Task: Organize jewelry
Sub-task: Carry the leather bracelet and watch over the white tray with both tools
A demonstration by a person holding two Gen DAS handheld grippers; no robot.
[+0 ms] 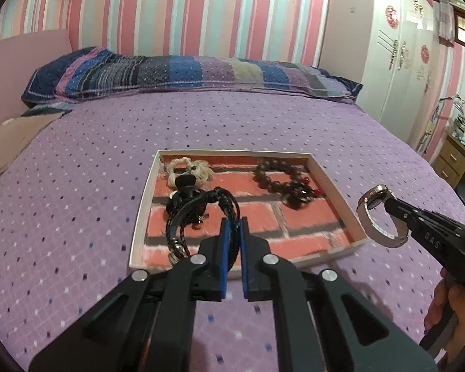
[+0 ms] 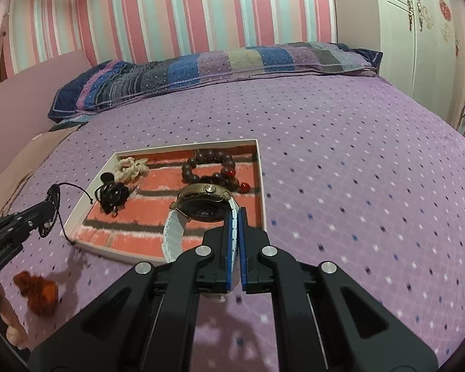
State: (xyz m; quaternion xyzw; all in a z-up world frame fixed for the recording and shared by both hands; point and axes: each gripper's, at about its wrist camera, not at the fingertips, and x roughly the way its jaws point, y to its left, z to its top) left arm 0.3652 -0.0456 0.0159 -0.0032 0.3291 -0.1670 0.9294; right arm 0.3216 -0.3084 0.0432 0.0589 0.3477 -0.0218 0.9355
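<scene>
Black tongs with blue pads fill the bottom of both wrist views. Left tongs are clamped on a black braided cord bracelet, which loops up and to the left of the pads, hanging over the near left part of the tray. Right tongs are closed on the white strap of a watch, whose gold-rimmed case sits just ahead of the pads, over the near right part of the tray.

From the left wrist view the watch hangs in the air just beyond the tray's right wall, apart from it.

That shallow white tray has a brick-pattern lining and lies on the purple dotted bed cover. Inside it, a cream scrunchie lies in the far left corner, a dark hair tie sits just in front of it, and a brown bead bracelet with red beads lies at the far right.

An orange scrunchie lies on the cover, near the tray's near left corner. A patchwork pillow stretches across the head of the bed.
</scene>
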